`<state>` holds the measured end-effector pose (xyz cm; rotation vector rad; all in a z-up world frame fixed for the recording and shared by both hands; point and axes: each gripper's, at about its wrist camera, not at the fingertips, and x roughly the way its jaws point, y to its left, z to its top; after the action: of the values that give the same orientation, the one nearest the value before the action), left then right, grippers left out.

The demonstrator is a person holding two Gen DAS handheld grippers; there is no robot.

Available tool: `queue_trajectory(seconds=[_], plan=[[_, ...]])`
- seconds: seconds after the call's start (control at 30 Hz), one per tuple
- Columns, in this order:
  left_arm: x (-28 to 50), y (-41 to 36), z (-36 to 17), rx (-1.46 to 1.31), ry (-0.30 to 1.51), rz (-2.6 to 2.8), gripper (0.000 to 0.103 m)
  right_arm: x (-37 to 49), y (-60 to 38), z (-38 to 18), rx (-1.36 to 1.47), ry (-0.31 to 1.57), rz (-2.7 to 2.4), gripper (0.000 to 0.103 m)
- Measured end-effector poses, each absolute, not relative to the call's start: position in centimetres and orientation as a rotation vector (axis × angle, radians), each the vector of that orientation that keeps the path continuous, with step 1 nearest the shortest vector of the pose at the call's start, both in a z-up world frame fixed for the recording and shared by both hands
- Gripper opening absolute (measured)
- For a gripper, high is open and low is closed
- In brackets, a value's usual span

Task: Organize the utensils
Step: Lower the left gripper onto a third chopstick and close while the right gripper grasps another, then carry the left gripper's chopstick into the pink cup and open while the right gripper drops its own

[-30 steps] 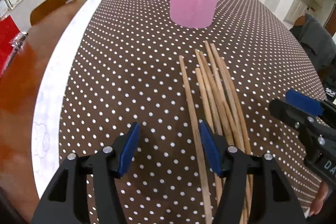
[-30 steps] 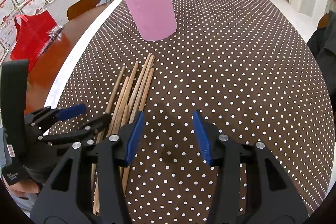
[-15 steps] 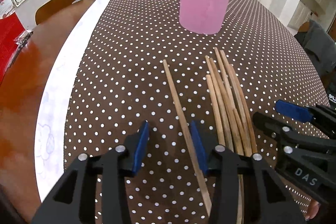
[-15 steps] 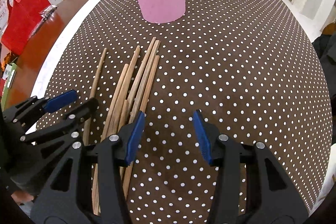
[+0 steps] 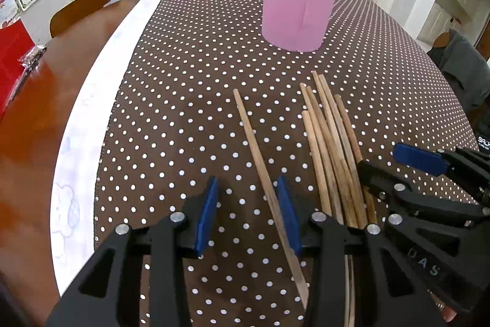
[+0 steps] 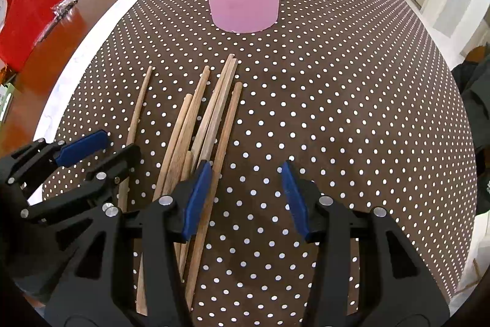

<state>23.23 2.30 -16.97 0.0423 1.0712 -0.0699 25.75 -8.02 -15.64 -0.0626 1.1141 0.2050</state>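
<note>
While the lone chopstick (image 5: 260,161) is lying apart from the bundle of chopsticks (image 5: 332,149) on the dotted worktop (image 5: 183,100), I am bringing my left tool (image 5: 249,212) down around it. Its blue pads have just been closing in and the stick is running up between them, hard against the right pad (image 5: 288,213), with clear space on the side of the left pad (image 5: 206,216). So the tool is narrowed but, as far as I can judge, not yet pinching.

To do this well, I am thinking:
- centre the stick between the pads before squeezing, or it will roll out sideways
- grip nearer the middle of its length so it lifts level
- keep clear of the bundle just to the right, so only one stick comes up

My right tool (image 6: 245,195) is hovering half open over the worktop, holding nothing. Its left pad (image 6: 196,198) is sitting over the right edge of the bundle, and its right pad (image 6: 295,198) is over bare cloth. Whether that left pad is touching a stick I cannot tell.

Farther back the pink cup (image 5: 301,2) is standing upright, well apart from the loose sticks, with three chopsticks already poking out of its top. That looks like the destination for the rest.
</note>
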Motion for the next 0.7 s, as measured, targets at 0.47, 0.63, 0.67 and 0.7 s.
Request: queue_trajectory(seconds=[0.47,0.63,0.67,0.7], plan=[[24.2,2.5,-16.7,0.002,1.059,-0.021,0.006,26.8,-9.4,-15.9,-0.058,1.078,0.198,0.007],[24.2,3.3,-16.3,-0.085,1.033,-0.061,0.006,26.2,-11.6,-15.5,0.028,1.031,0.242,0.006],[24.2,3.4,-16.1,-0.098,1.021,-0.068,0.006,26.0,-12.2,-15.2,0.045,1.013,0.252,0.006],[24.1,3.6,-15.7,-0.113,1.001,-0.076,0.006,25.9,-12.6,-14.9,0.063,0.997,0.267,0.006]])
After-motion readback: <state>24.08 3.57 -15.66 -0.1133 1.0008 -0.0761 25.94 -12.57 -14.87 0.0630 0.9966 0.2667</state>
